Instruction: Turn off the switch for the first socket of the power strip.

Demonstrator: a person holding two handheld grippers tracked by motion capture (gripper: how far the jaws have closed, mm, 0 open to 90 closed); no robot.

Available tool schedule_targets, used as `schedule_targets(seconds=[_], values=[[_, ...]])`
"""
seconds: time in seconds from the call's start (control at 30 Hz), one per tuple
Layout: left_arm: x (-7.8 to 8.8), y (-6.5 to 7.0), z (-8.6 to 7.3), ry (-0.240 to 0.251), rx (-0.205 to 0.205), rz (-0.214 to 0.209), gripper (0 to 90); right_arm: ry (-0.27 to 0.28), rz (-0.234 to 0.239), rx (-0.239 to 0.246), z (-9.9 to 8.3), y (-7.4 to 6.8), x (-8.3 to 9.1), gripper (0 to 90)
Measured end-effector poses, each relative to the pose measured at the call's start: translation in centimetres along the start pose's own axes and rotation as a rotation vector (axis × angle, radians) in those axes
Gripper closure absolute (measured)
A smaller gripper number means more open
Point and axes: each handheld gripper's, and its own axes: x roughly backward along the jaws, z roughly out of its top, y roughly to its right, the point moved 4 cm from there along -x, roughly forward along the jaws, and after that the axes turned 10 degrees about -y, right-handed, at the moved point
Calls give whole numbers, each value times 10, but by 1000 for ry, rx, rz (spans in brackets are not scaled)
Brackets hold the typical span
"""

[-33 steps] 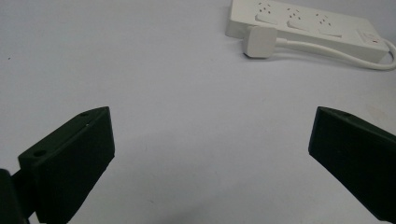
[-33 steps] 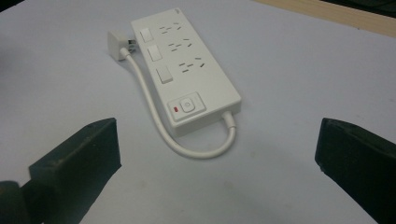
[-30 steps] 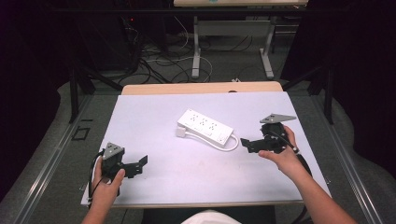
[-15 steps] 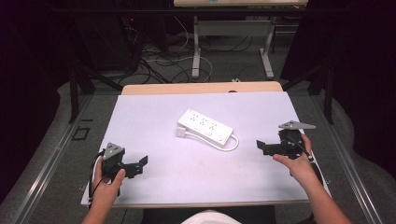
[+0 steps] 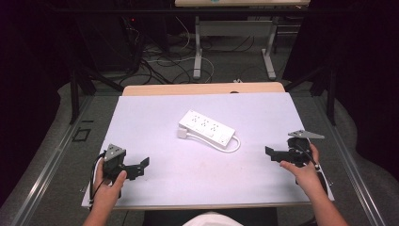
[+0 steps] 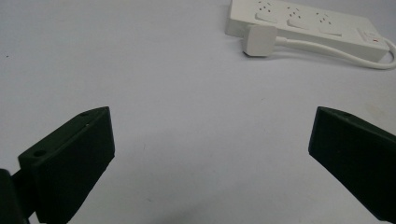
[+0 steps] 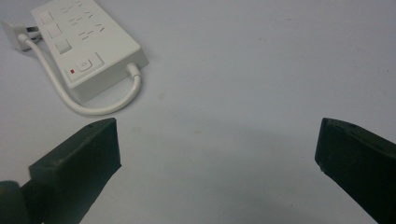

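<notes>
Where the white table (image 5: 155, 113) is taken from left to right, the left gripper (image 5: 141, 165) comes first, near the near-left corner, held in the person's left hand (image 5: 107, 188). Its jaws are spread wide and hold nothing; in the left gripper view they stand far apart over bare tabletop. It points toward the right and slightly away from the person.

At the middle of the table lies a white power strip (image 5: 207, 128), flat on the surface with its sockets facing up. Its long axis runs diagonally, from far-left to near-right. The near-right end carries the switch and a small red mark, seen in the right gripper view. A short white cord (image 5: 231, 147) leaves that same end, loops round along the near side of the strip and ends in a white plug (image 5: 182, 133) lying just beside the strip's far-left end. Whether the plug touches the strip cannot be told.

Near the right edge sits the right gripper (image 5: 272, 154), held in the right hand (image 5: 303, 170). Its jaws are likewise spread wide and empty, pointing left toward the strip.

Both grippers are well apart from the power strip, one on either side of it.
</notes>
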Motion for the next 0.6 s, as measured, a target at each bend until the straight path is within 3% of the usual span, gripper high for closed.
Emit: schedule_targets(seconds=[0.23, 0.4, 0.6], values=[[0, 0, 0, -1, 1, -3, 1, 22, -32, -2, -6, 7, -5, 0], [0, 0, 0, -1, 1, -2, 1, 36, -35, -46, -9, 11, -7, 0], [0, 0, 0, -1, 0, -2, 1, 20, -51, -53, -15, 18, -12, 8]])
